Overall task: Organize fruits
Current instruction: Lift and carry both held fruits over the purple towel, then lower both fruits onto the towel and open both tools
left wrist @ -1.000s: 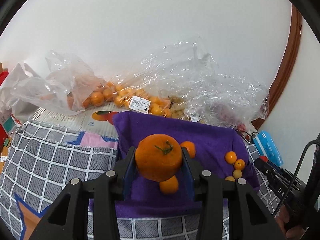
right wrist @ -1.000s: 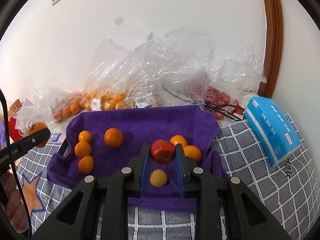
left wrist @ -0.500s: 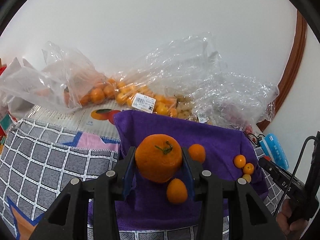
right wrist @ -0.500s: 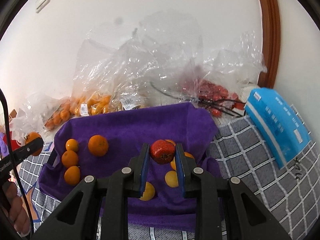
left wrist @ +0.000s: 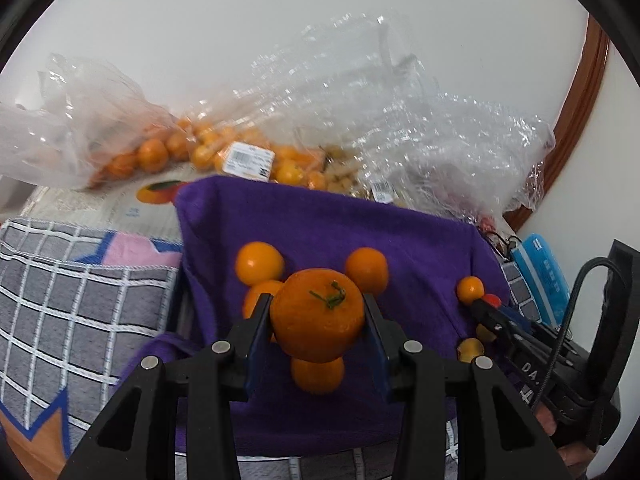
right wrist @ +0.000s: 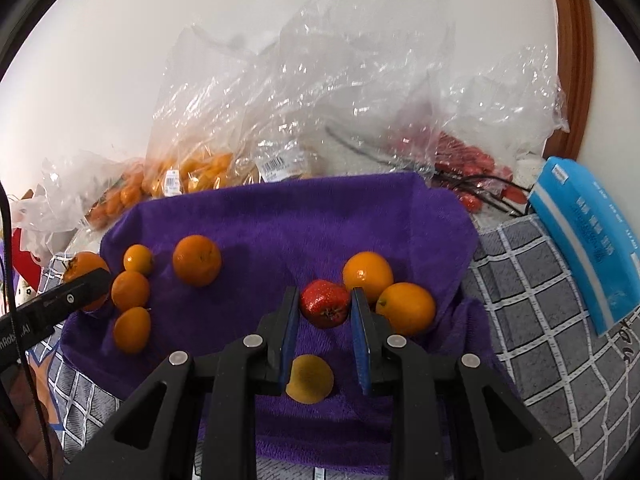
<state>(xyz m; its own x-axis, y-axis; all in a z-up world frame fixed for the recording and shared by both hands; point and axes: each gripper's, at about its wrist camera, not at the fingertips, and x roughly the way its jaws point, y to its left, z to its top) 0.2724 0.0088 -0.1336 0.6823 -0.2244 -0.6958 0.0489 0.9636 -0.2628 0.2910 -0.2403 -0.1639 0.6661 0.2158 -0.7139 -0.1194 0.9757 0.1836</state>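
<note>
My left gripper (left wrist: 318,322) is shut on a large orange with a green stem (left wrist: 318,314) and holds it over the left part of the purple cloth (left wrist: 328,220). Small oranges (left wrist: 259,263) lie on the cloth around it. My right gripper (right wrist: 325,310) is shut on a red strawberry-like fruit (right wrist: 325,307) just above the purple cloth (right wrist: 304,216), beside two oranges (right wrist: 406,308). A small yellow fruit (right wrist: 310,378) lies under the jaws. The left gripper with its orange shows in the right wrist view (right wrist: 82,280) at the cloth's left edge.
Clear plastic bags (right wrist: 304,92) of oranges and red fruit (right wrist: 464,160) lie behind the cloth against the wall. A blue packet (right wrist: 588,240) lies at the right on the grey checked tablecloth (right wrist: 532,312). A group of oranges (right wrist: 130,290) sits on the cloth's left side.
Both grippers moved forward and lower over the purple cloth, each keeping its fruit. The left now sits among the small oranges; the right is nearer the two oranges.
</note>
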